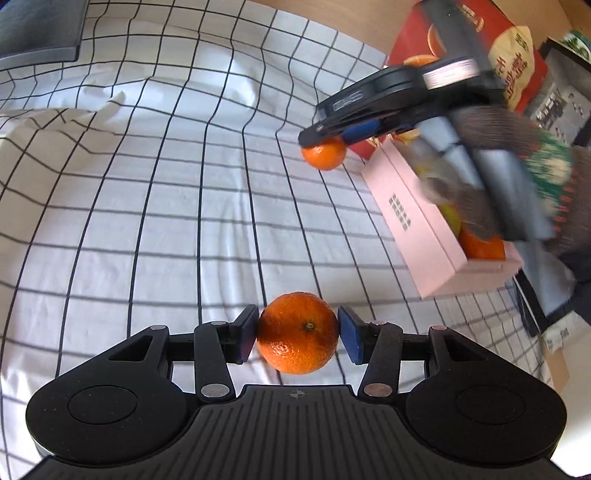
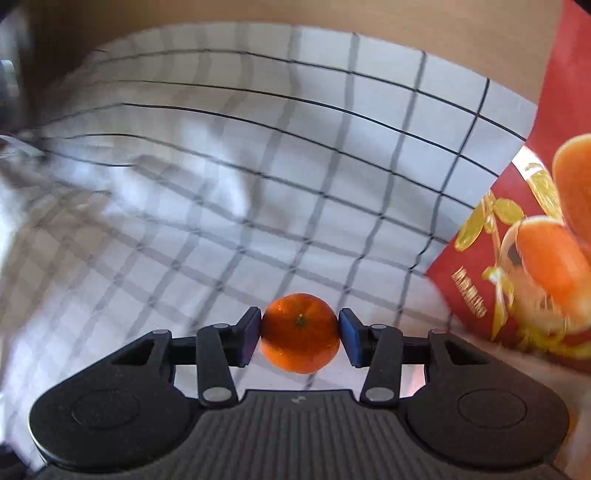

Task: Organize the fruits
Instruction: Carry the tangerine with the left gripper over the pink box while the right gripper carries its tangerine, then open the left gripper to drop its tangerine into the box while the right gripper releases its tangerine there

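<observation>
The left gripper (image 1: 297, 334) has its two blue fingers (image 1: 246, 334) clamped on an orange (image 1: 297, 333), one pad on each side, and the fruit hangs above the checked cloth (image 1: 147, 203). This cloth is white with thin black lines and covers the surface. To the left and far side of the held fruit it lies wide and bare, with some soft wrinkles at the left. At the far left corner a dark flat object (image 1: 38, 29) rests on the cloth.

On the right side the room is narrow. A pink box (image 1: 413, 218) stands there, open, with a second orange (image 1: 482, 245) and something yellow-green beside it inside; I cannot tell what that one is. Behind it stands a red carton (image 1: 517, 44) printed with oranges.

The right gripper (image 2: 300, 334) is also closed on its own orange (image 2: 300, 333), stem facing the camera. In the left wrist view this gripper (image 1: 325, 142) is seen from the side, above the far end of the pink box, held by a hand in a knitted glove (image 1: 491, 192). The right wrist view does not show the pink box; it shows only the cloth and the red carton (image 2: 480, 288) near at the right, and it is blurred.

I count three real oranges: two held, one in the box.
</observation>
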Available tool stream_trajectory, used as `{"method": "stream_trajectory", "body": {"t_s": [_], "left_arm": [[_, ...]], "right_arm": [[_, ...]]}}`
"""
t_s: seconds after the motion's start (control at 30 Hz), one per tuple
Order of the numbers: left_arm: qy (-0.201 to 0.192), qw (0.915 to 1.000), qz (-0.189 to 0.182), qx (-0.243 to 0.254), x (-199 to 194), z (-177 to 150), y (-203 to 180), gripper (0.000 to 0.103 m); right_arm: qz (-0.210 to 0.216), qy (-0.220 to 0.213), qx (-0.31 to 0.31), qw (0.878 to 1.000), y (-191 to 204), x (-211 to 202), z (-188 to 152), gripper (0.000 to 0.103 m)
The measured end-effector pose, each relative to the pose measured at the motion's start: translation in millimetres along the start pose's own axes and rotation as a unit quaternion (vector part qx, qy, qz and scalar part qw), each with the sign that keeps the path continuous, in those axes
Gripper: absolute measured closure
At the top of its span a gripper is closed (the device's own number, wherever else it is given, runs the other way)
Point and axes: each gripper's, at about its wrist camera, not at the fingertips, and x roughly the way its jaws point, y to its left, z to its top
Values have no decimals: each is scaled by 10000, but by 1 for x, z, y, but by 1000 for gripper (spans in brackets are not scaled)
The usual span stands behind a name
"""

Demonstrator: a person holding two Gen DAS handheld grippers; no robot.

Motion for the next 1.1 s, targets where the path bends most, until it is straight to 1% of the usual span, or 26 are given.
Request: {"method": "stream_trajectory", "body": {"t_s": [0.1,0.17,0.3,0.37,0.43,0.53,0.63,0.73,0.8,0.87,0.93,1.03,1.1], "left_arm": [[123,9999,-19,95,-2,-9,-1,50],[185,9997,-59,142,-2,-11,-3,50],[150,9991,-258,298,-3,0,-17,50],[7,9981,-412,449,-6,13,-31,50],[-166,9959,-577,672,-9,30,-51,50],[-382,9909,-821,1001,-7,59,-85,50],[-589,9833,-1047,1370,5,87,-126,50],[-722,9774,-1104,1653,25,112,-164,50],[-697,9766,-1205,1641,41,127,-182,50],[-641,9778,-1247,1557,56,138,-195,50],[-567,9797,-1164,1530,72,141,-205,50],[-410,9815,-937,1621,95,139,-215,51],[-415,9818,-758,1692,102,137,-218,51]], "right_arm": [[398,-207,-48,9990,12,-42,-25,58],[583,-366,-66,9976,17,-73,-47,57],[694,-641,-25,9955,14,-131,-93,57],[616,-772,83,9951,5,-158,-115,57],[436,-945,209,9944,-8,-183,-132,57],[-64,-1261,341,9914,-27,-214,-153,57],[-571,-1469,528,9861,-51,-231,-168,57],[-770,-1527,861,9815,-76,-240,-178,57],[-865,-1558,973,9792,-88,-243,-186,57],[-906,-1585,1011,9780,-98,-246,-192,57],[-959,-1607,1036,9769,-106,-246,-196,57],[-1018,-1617,1105,9753,-118,-243,-199,58],[-1027,-1648,1137,9743,-122,-242,-201,58]]}}
